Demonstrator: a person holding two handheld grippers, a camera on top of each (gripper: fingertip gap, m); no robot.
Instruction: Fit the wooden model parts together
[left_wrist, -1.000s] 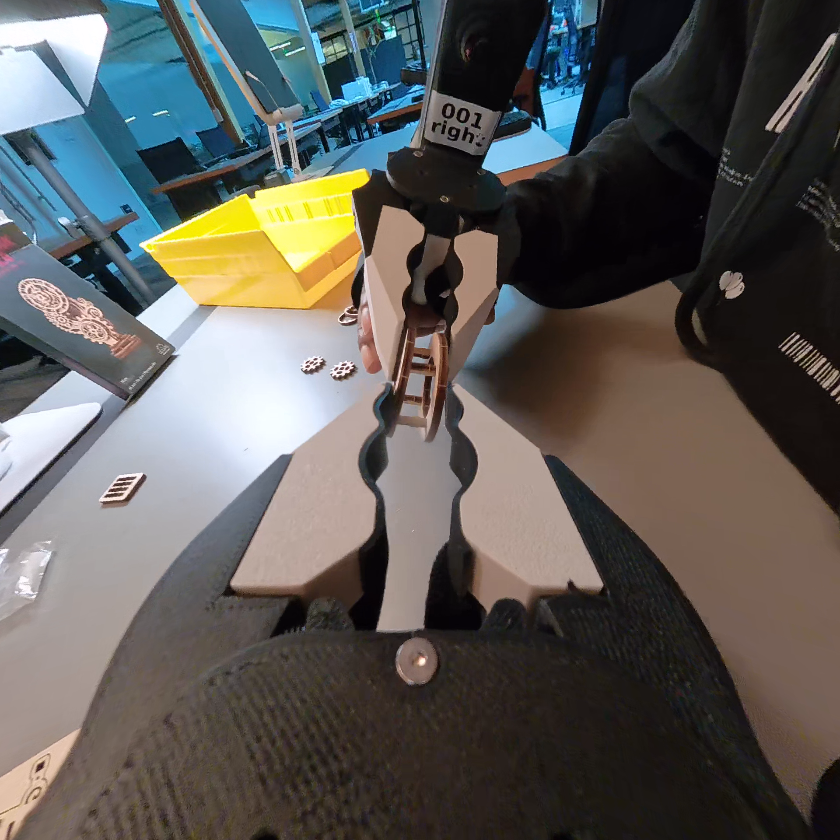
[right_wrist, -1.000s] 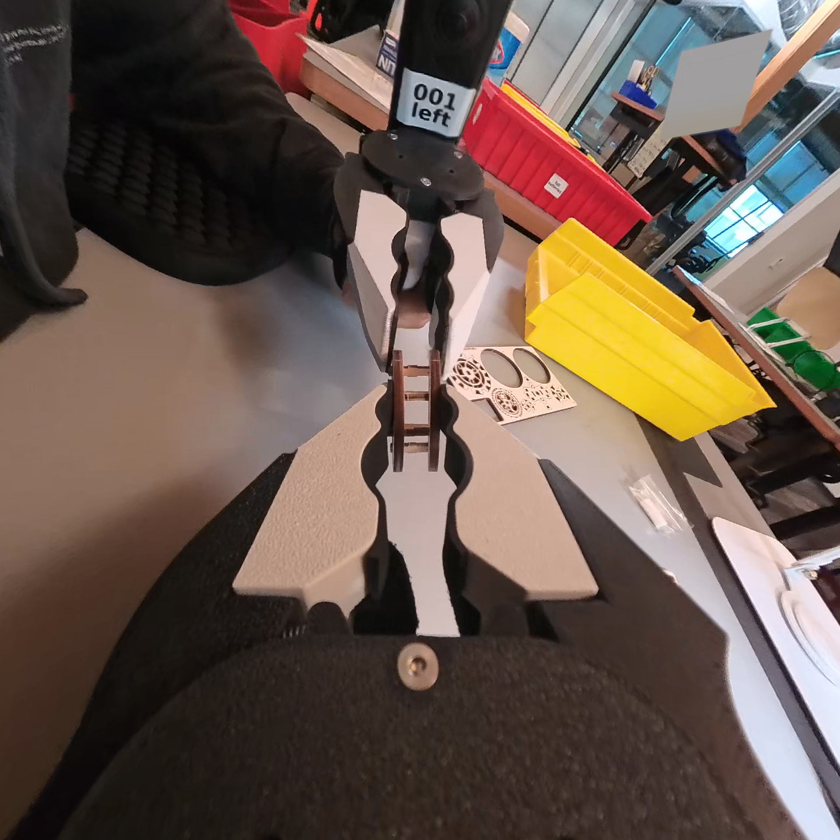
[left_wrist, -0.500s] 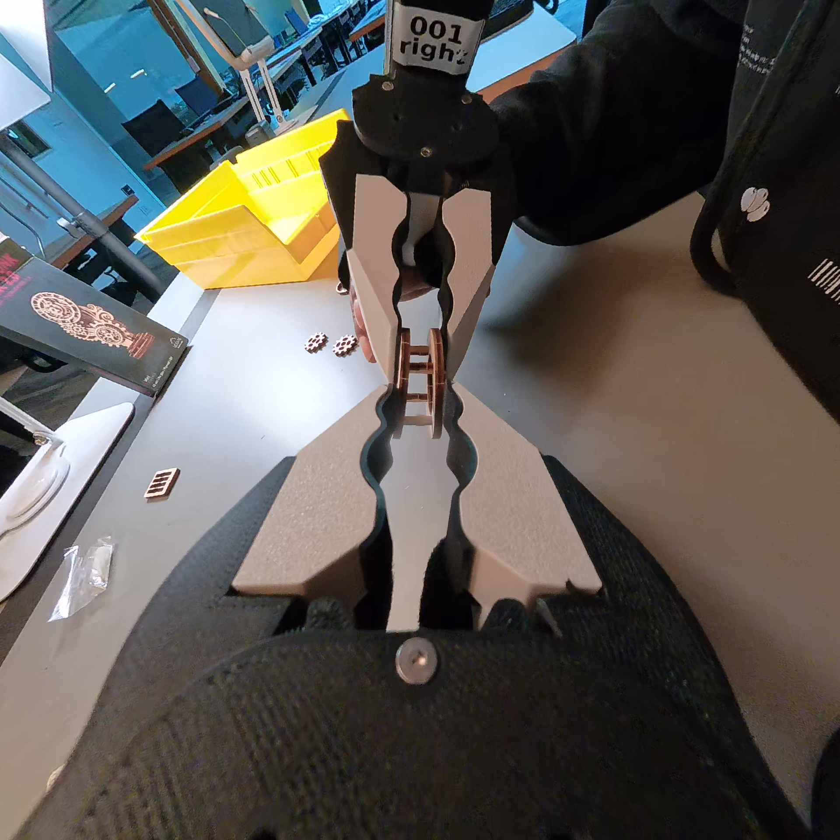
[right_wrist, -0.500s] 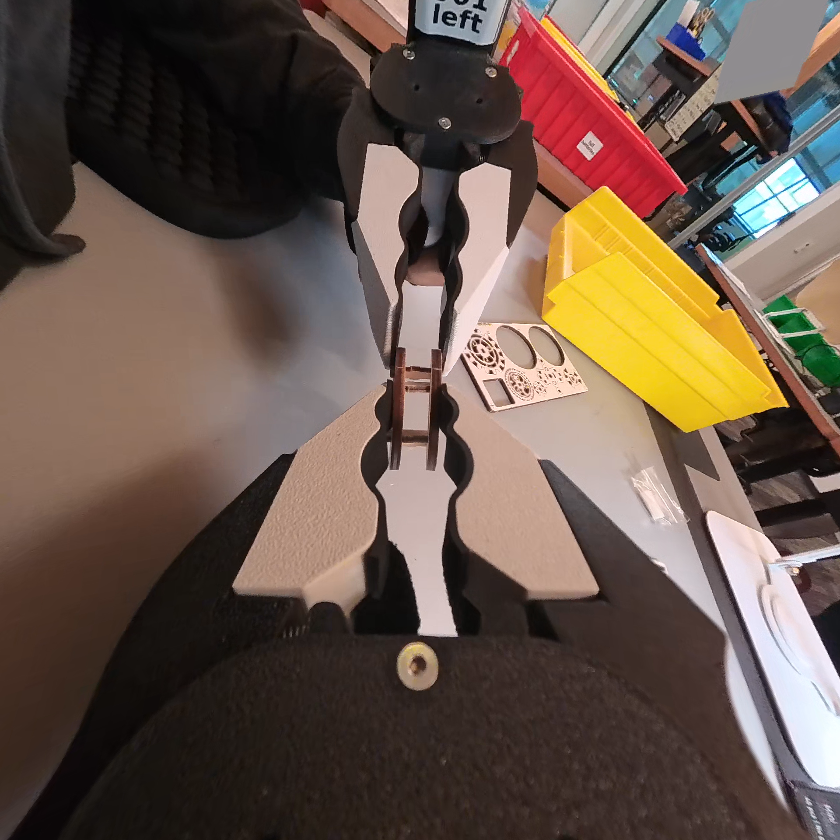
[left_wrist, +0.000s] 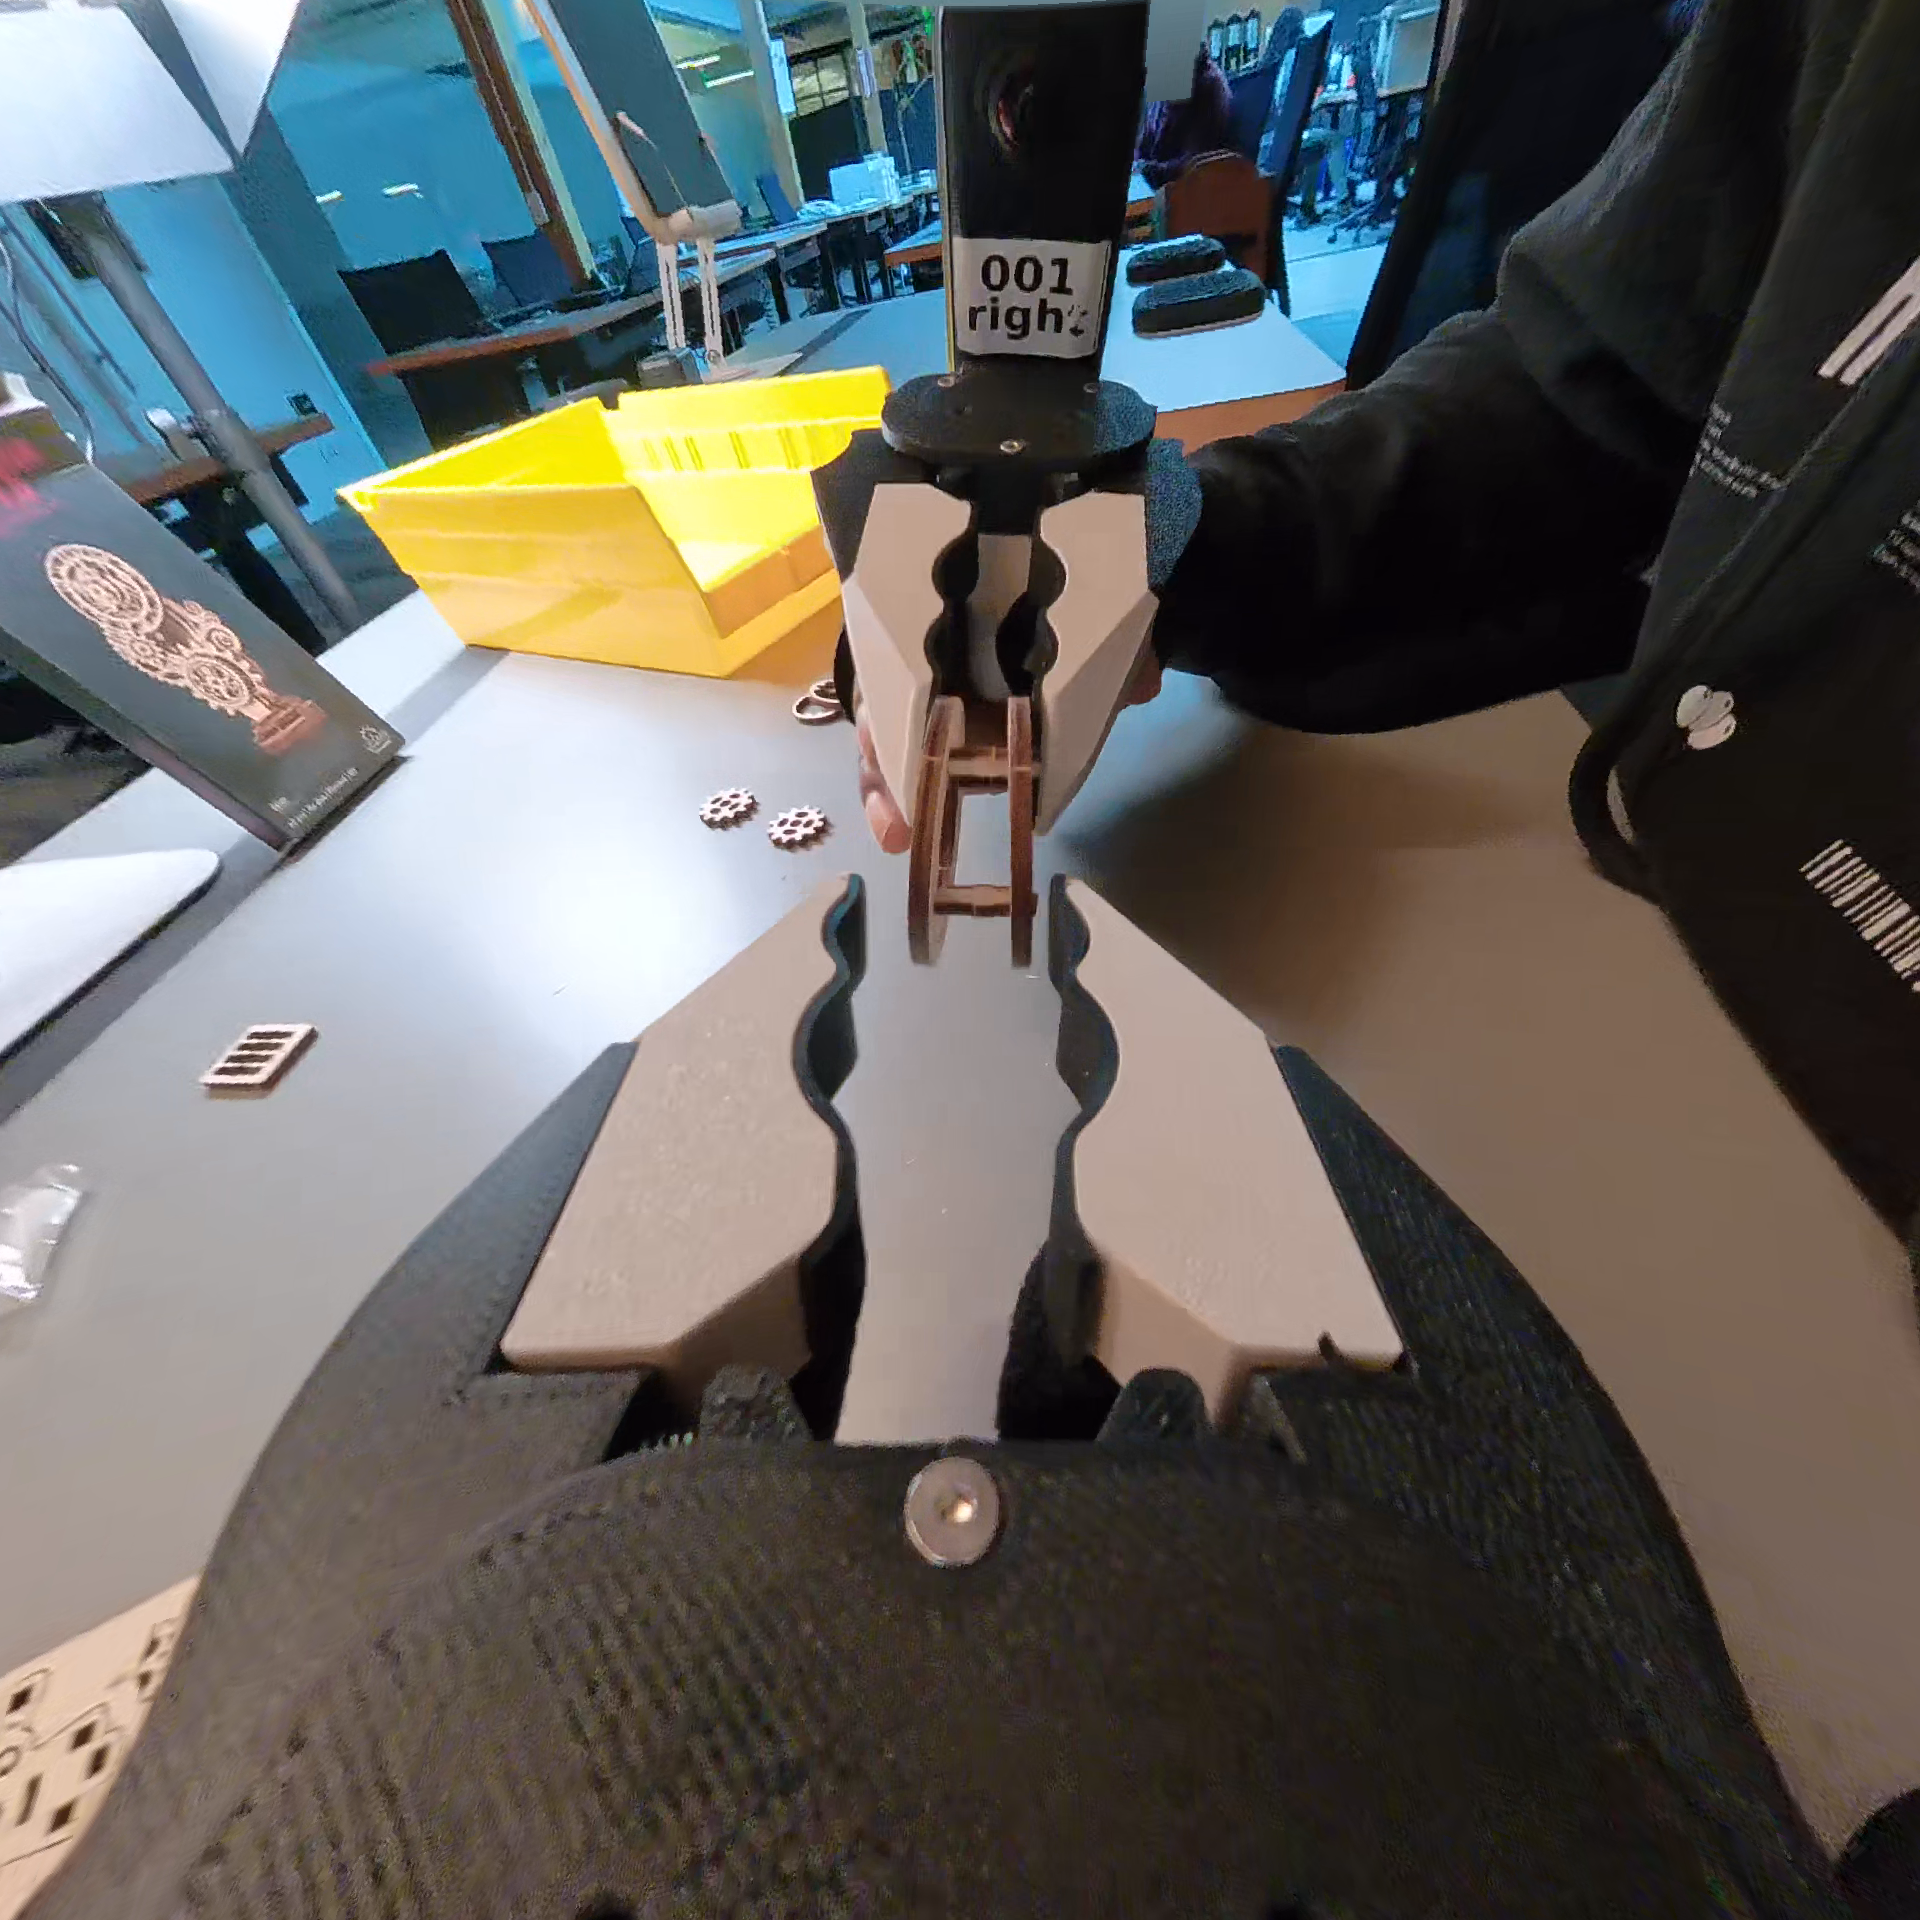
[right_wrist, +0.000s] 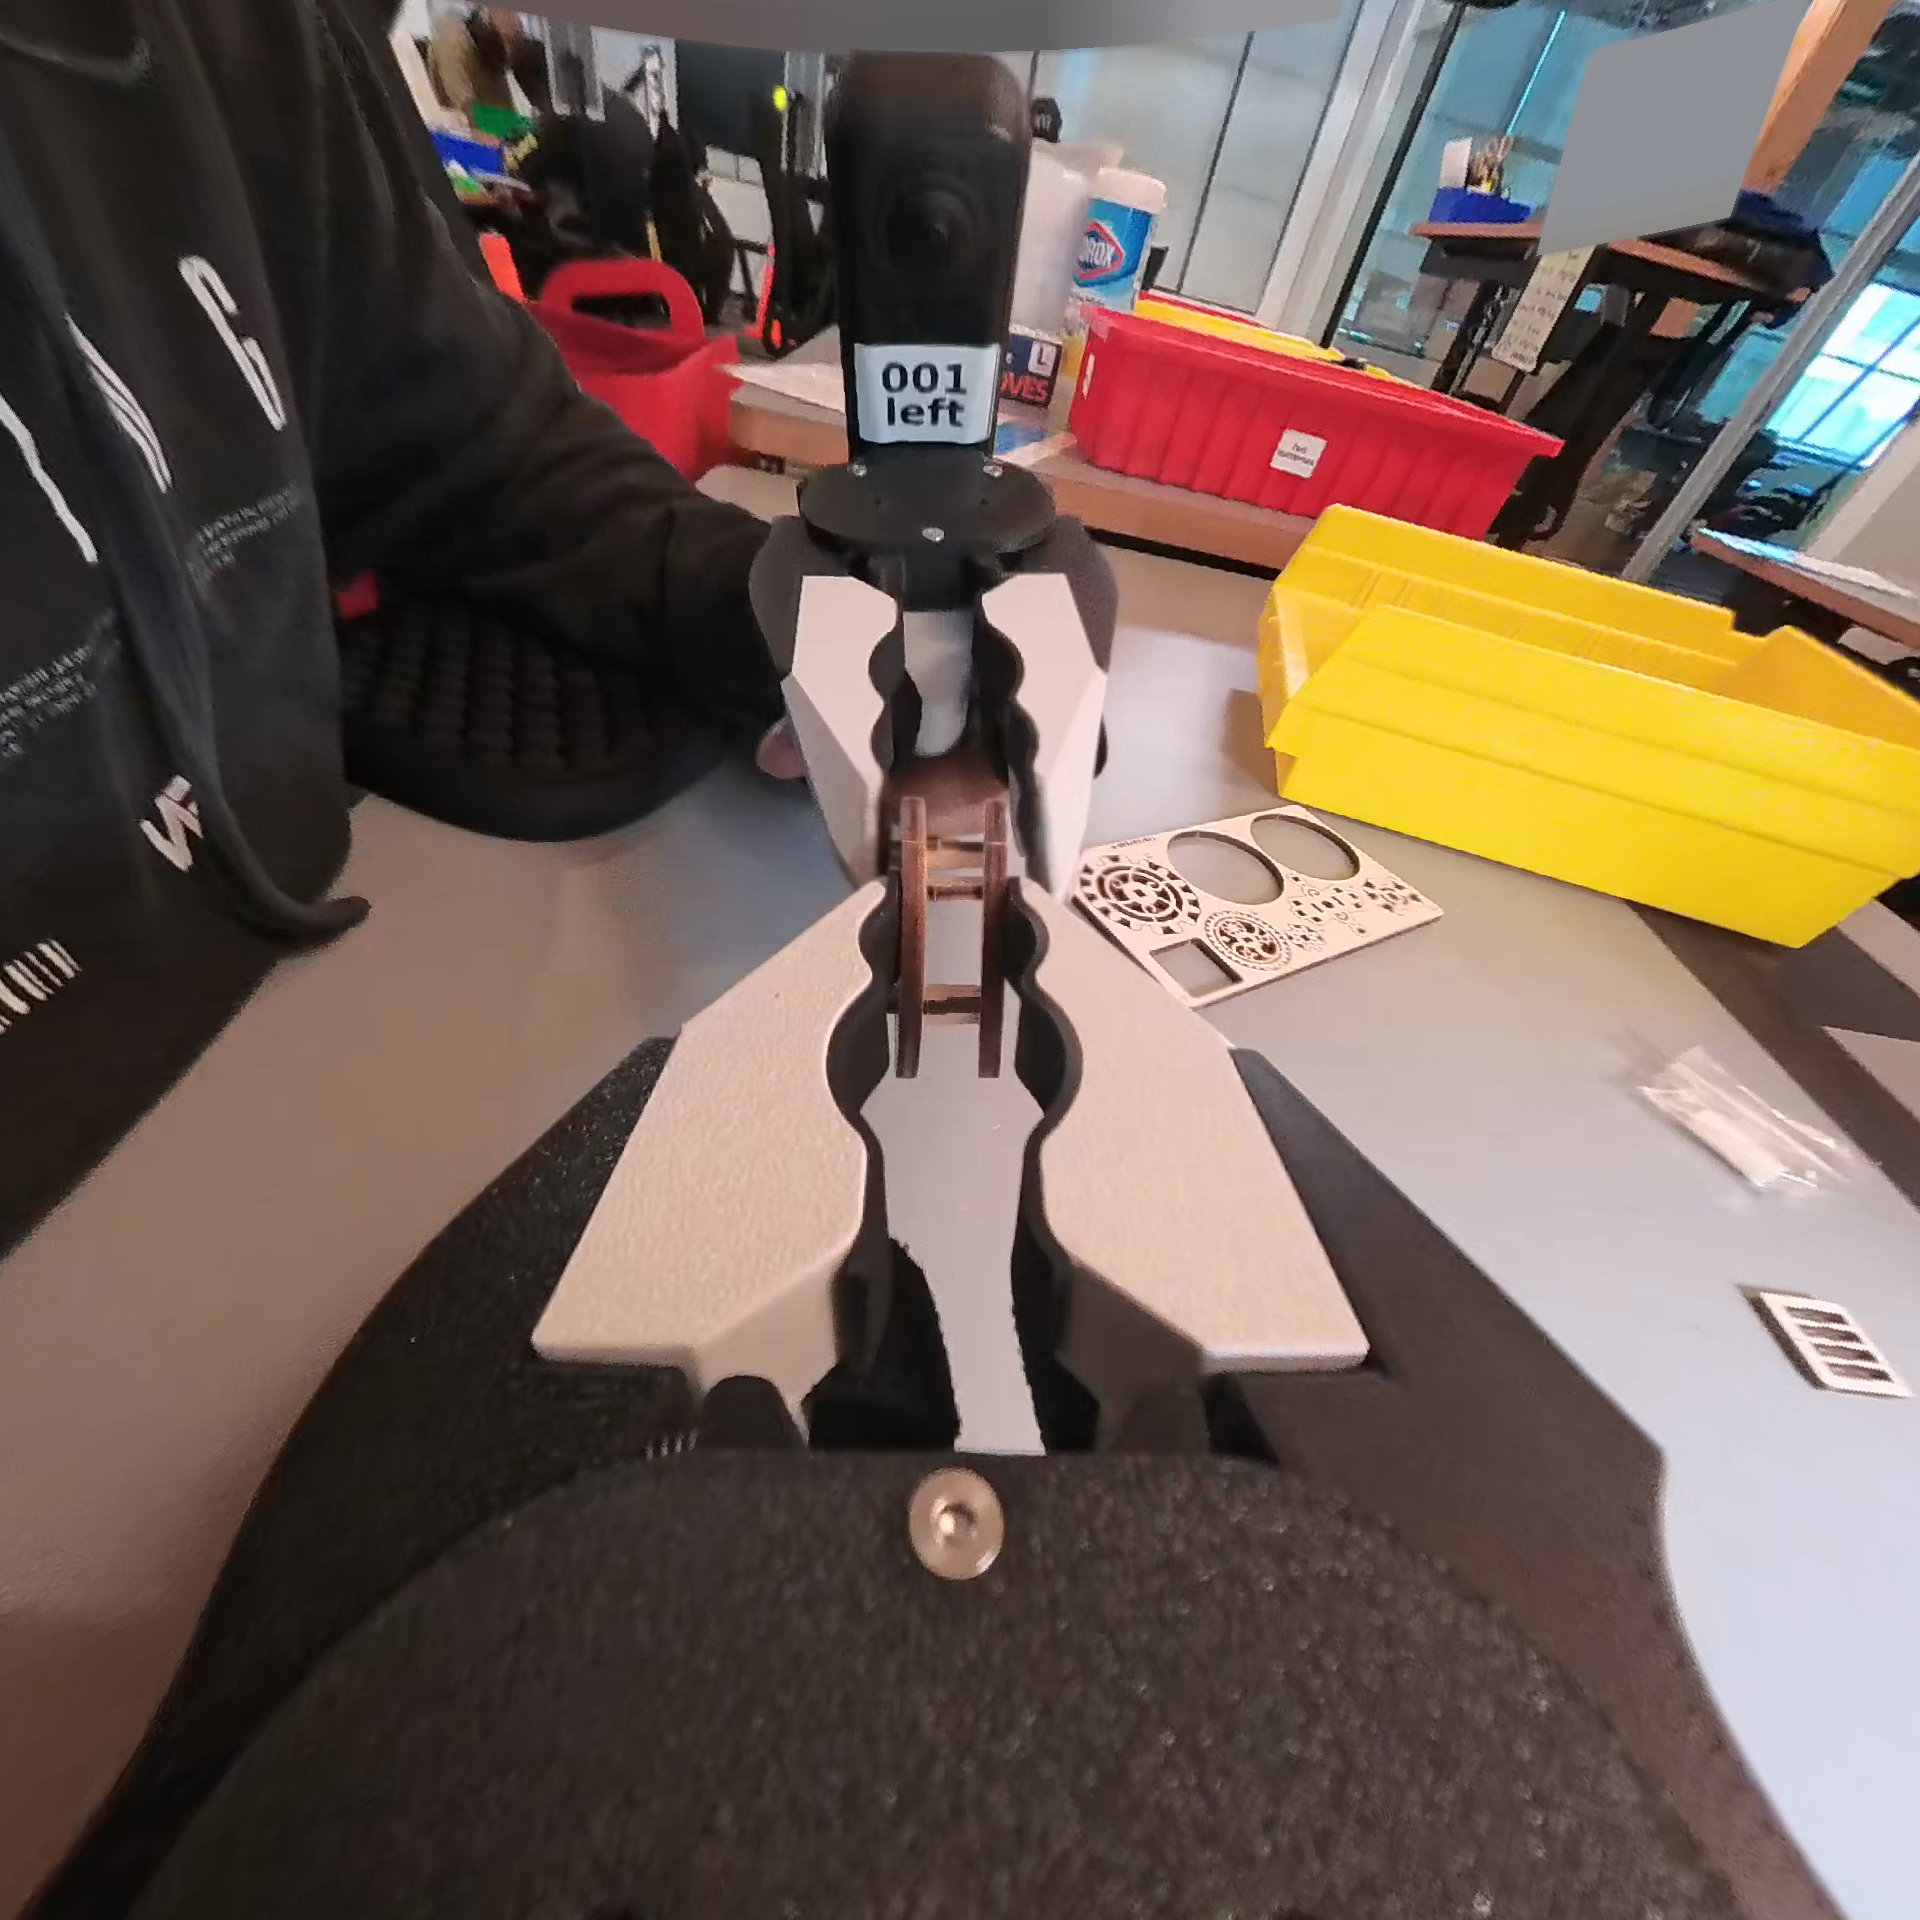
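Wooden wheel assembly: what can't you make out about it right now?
- Left wrist view: the wooden wheel assembly's far end is hidden inside the right claw.
- Right wrist view: the left claw's tips are blurred; contact with the wheel cannot be told.
- Both views: whether the crossbar joints are fully seated is too small to tell.

The right gripper (right_wrist: 951, 914) clamps the wooden wheel assembly (right_wrist: 948, 956) between its fingers (right_wrist: 748, 1122). Opposite, tip to tip, the left gripper (left_wrist: 956, 914) is parted, not touching it.
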